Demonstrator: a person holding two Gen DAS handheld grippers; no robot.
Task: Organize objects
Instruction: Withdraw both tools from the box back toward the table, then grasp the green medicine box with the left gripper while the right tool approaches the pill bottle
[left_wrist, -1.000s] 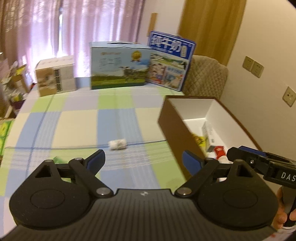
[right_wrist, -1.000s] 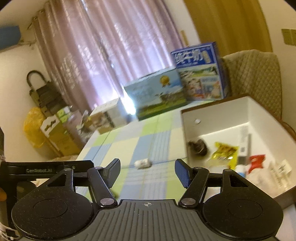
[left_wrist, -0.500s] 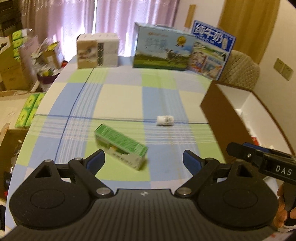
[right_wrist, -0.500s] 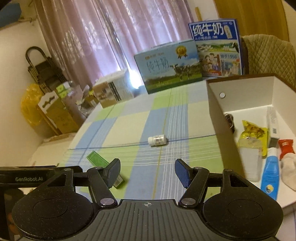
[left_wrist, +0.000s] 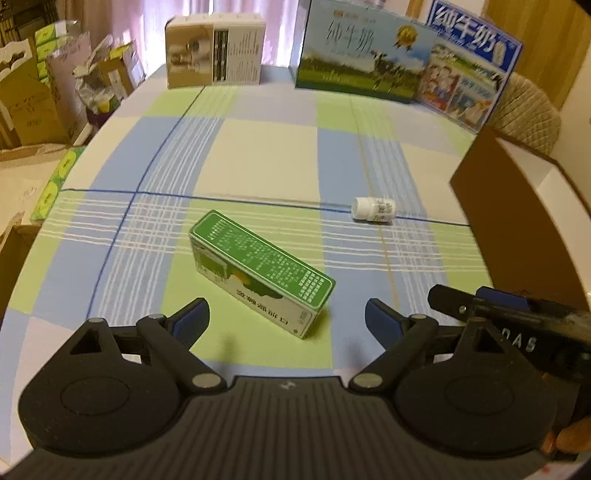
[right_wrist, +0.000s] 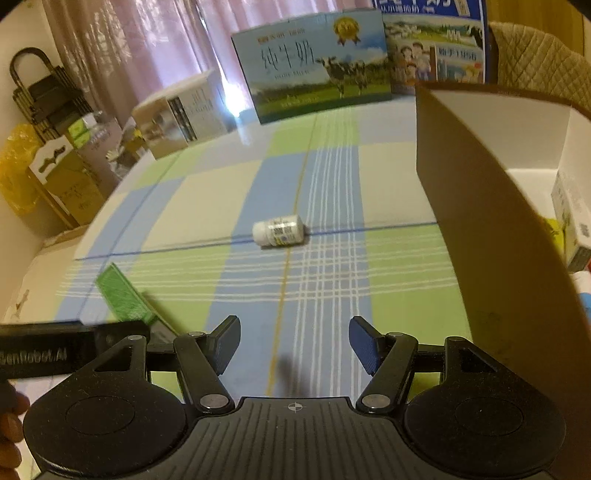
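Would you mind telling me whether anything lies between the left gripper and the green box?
Nothing visible does. The left gripper is open, and the green box lies on the tablecloth just beyond its fingertips, with only bare cloth between. The white bottle lies farther off to the right, out of the path.

A checked tablecloth (left_wrist: 266, 155) in blue, green and cream covers the table. Along its far edge stand two milk cartons (left_wrist: 362, 62) and, to their left, a beige printed box (left_wrist: 214, 55). Beyond the cloth's left side, cardboard boxes (left_wrist: 33, 107) crowd before pink curtains (right_wrist: 147, 40).
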